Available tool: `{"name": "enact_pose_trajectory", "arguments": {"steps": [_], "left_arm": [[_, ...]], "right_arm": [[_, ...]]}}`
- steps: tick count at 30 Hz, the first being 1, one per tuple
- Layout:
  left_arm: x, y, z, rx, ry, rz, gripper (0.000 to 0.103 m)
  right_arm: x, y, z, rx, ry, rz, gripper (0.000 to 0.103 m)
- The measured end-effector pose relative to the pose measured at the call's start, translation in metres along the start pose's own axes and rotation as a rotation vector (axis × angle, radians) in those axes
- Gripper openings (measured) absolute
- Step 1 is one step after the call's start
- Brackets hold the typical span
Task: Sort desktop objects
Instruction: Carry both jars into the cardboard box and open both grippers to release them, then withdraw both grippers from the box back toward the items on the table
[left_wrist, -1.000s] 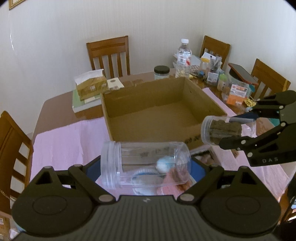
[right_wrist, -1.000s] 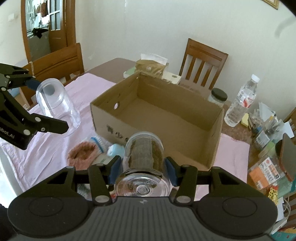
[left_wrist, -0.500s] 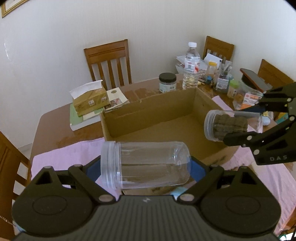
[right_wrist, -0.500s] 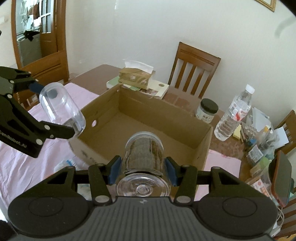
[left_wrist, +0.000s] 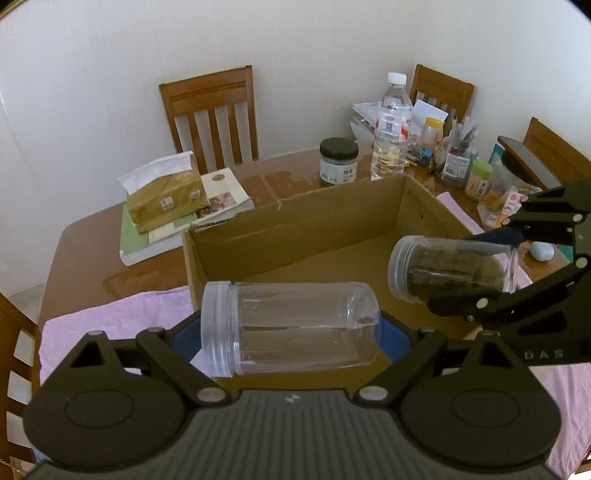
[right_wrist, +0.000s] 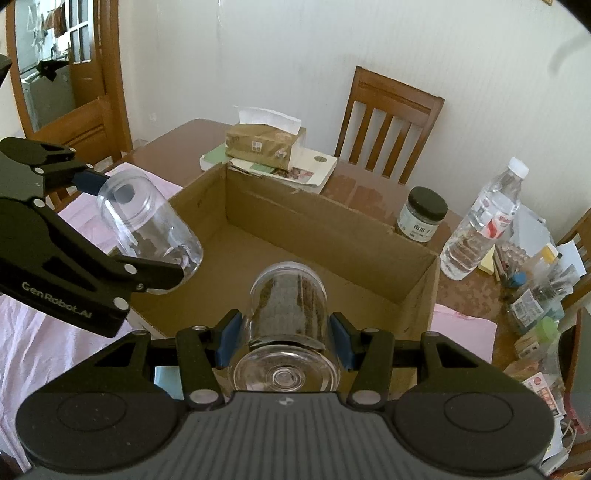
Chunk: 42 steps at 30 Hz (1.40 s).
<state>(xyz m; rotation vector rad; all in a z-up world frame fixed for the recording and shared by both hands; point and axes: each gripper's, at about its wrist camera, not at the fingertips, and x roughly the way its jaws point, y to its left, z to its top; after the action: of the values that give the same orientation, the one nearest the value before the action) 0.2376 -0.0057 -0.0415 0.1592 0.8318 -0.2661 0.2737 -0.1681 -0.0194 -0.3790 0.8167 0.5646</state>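
Left wrist view showed the left gripper (left_wrist: 291, 325) clamped on an empty clear jar (left_wrist: 291, 326) lying sideways, held above the near edge of the cardboard box (left_wrist: 295, 229); right gripper (right_wrist: 284, 332) gripped a jar of brown contents (right_wrist: 288, 299), also sideways, over the box's near side. Box floor appeared bare, so no item had been deposited; both jars awaited lowering and release. Tissue box (left_wrist: 166, 197), dark-lidded jar (left_wrist: 338, 160), water bottle (left_wrist: 391, 125) and clutter at the table's far corner (left_wrist: 461, 155) remained outside, on the judgement that sorting had barely begun
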Motion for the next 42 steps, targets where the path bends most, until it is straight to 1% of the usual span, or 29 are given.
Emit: {"name": "enact_pose_trajectory", "arguments": {"steps": [2,4,7,11,15,19,24,30,37,42], "left_arm": [[0.005,0.000,0.000,0.000,0.016,0.002,0.095],[0.008,0.000,0.000,0.009,0.022,0.013,0.096],[0.010,0.002,0.000,0.013,0.026,0.017,0.099],[0.010,0.006,-0.002,-0.008,0.038,-0.017,0.099],[0.006,0.005,-0.006,0.009,0.047,-0.020,0.099],[0.000,0.003,-0.012,0.037,0.046,-0.008,0.099],[-0.011,0.001,-0.020,0.055,0.034,-0.017,0.099],[-0.023,-0.006,-0.036,0.077,0.024,-0.030,0.099],[-0.038,-0.014,-0.057,0.084,0.022,-0.090,0.099],[-0.049,-0.020,-0.070,0.089,0.034,-0.106,0.099]], "right_arm": [[0.003,0.000,0.000,0.006,0.017,-0.001,0.062],[0.003,-0.001,-0.001,0.016,0.016,-0.009,0.080],[0.000,-0.005,-0.001,0.035,0.000,-0.012,0.082],[-0.004,-0.011,-0.003,0.069,0.001,-0.008,0.085],[-0.007,-0.015,-0.009,0.093,0.006,-0.013,0.092],[-0.012,-0.016,-0.015,0.121,0.009,-0.011,0.099],[-0.019,-0.015,-0.026,0.136,0.004,-0.002,0.103],[-0.027,-0.009,-0.039,0.142,0.005,0.004,0.103],[-0.038,-0.001,-0.059,0.160,0.008,0.034,0.103],[-0.051,0.006,-0.074,0.164,-0.005,0.047,0.103]]}}
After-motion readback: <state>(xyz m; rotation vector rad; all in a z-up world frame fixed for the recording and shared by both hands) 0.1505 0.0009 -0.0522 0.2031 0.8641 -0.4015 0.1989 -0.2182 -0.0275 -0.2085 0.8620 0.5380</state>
